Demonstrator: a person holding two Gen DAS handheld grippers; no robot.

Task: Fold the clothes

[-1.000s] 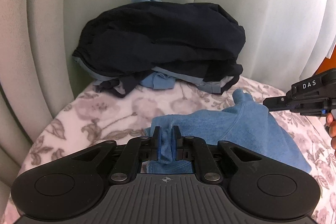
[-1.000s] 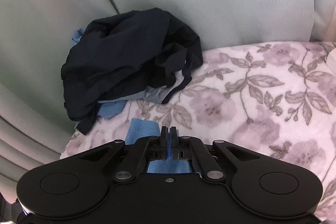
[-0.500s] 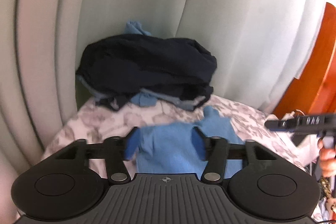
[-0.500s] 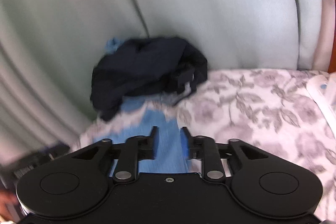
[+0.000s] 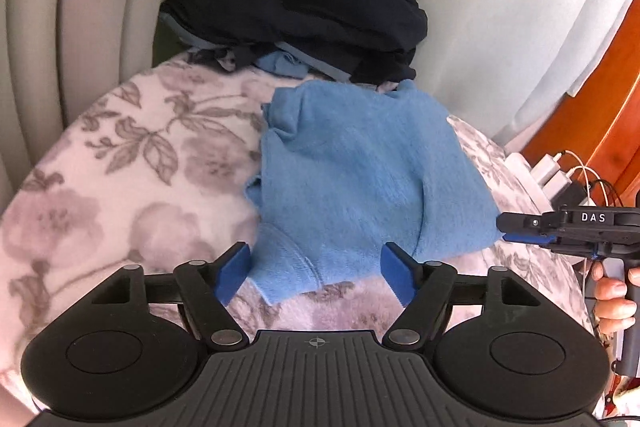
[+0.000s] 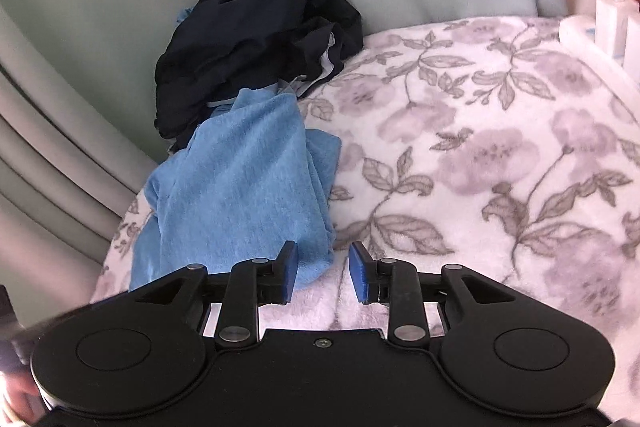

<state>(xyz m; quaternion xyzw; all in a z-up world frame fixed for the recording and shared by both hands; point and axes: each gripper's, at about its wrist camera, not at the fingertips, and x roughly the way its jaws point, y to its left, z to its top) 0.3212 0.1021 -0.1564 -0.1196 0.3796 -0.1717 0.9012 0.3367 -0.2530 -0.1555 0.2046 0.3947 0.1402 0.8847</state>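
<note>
Both my grippers — left (image 5: 314, 273), right (image 6: 322, 273) — gape wide, gripping nothing, so the blue cloth (image 5: 360, 183) lies doubled on the floral blanket (image 6: 480, 147) by the dark pile (image 5: 296, 11).

A light blue garment (image 5: 360, 163) lies on a white blanket (image 6: 480, 147) patterned with grey-purple flowers, beside a dark navy clothing pile (image 5: 296, 11).

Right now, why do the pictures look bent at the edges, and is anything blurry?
Left wrist view: the fisheye lens bows the curtain folds; the blue cloth is sharp. Right wrist view: the floral blanket curves too, and the bottom-left corner is smeared.
</note>
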